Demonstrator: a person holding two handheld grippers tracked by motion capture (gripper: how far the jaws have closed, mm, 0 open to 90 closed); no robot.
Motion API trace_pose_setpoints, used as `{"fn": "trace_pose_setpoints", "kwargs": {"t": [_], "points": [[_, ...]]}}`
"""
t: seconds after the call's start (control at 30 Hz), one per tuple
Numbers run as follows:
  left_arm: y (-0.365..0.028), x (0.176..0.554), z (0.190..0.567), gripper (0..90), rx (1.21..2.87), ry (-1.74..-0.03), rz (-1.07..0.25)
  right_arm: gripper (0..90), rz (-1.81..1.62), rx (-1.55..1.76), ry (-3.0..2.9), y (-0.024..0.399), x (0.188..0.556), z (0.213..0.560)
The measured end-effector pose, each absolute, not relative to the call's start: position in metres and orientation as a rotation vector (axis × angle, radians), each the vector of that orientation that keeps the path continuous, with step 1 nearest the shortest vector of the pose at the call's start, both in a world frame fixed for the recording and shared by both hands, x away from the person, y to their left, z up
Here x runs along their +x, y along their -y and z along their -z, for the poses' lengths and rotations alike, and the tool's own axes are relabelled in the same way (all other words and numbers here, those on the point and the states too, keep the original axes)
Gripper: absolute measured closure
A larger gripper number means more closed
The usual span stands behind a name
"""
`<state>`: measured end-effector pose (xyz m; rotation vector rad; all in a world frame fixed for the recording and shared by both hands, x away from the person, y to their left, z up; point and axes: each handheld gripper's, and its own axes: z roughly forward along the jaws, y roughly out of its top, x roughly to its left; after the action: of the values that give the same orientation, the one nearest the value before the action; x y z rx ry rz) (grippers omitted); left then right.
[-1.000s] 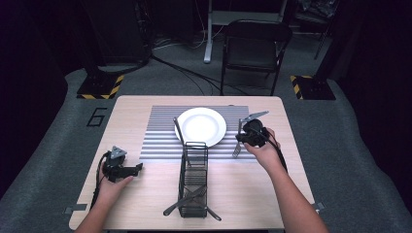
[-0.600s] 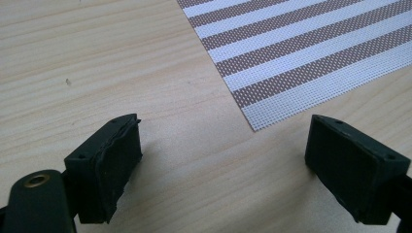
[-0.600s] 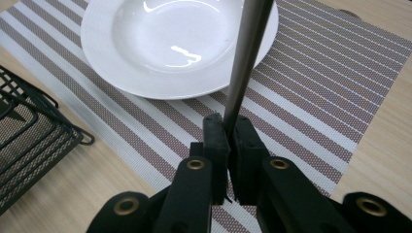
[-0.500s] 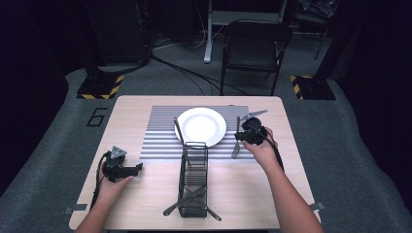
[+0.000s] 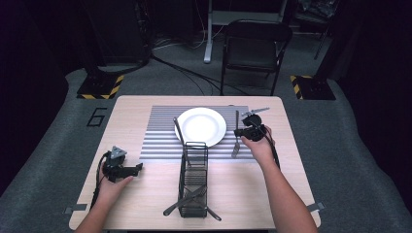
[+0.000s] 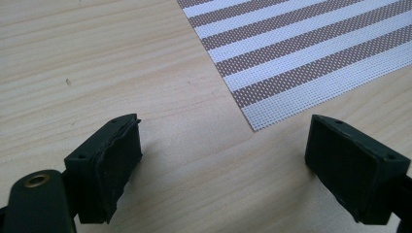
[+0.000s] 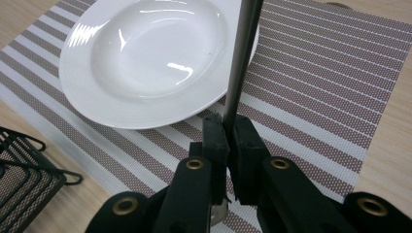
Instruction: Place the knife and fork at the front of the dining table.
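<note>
The right gripper (image 5: 239,132) sits right of centre in the high view, its 2 jaws pinched tight on a metal utensil (image 7: 241,58) whose handle runs up the frame beside the white plate (image 7: 145,63), above the striped placemat (image 7: 311,82). Which kind of utensil it is, I cannot tell. At lower left the left gripper (image 5: 138,167) rests low over the wooden table (image 6: 97,63), jaws spread wide with nothing between them. A black wire caddy (image 5: 193,179) stands at bottom centre.
</note>
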<state>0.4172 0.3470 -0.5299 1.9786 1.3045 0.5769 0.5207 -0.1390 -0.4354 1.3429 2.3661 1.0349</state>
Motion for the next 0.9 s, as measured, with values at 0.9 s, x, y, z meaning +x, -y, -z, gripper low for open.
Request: {"fn": "trace_pose_setpoints", "kwargs": {"t": [0.9], "points": [[-0.347, 0.417, 0.530, 13.0, 1.981, -1.303, -0.577, 86.0, -1.153, 1.656, -2.211, 0.147, 0.553, 0.465]]}}
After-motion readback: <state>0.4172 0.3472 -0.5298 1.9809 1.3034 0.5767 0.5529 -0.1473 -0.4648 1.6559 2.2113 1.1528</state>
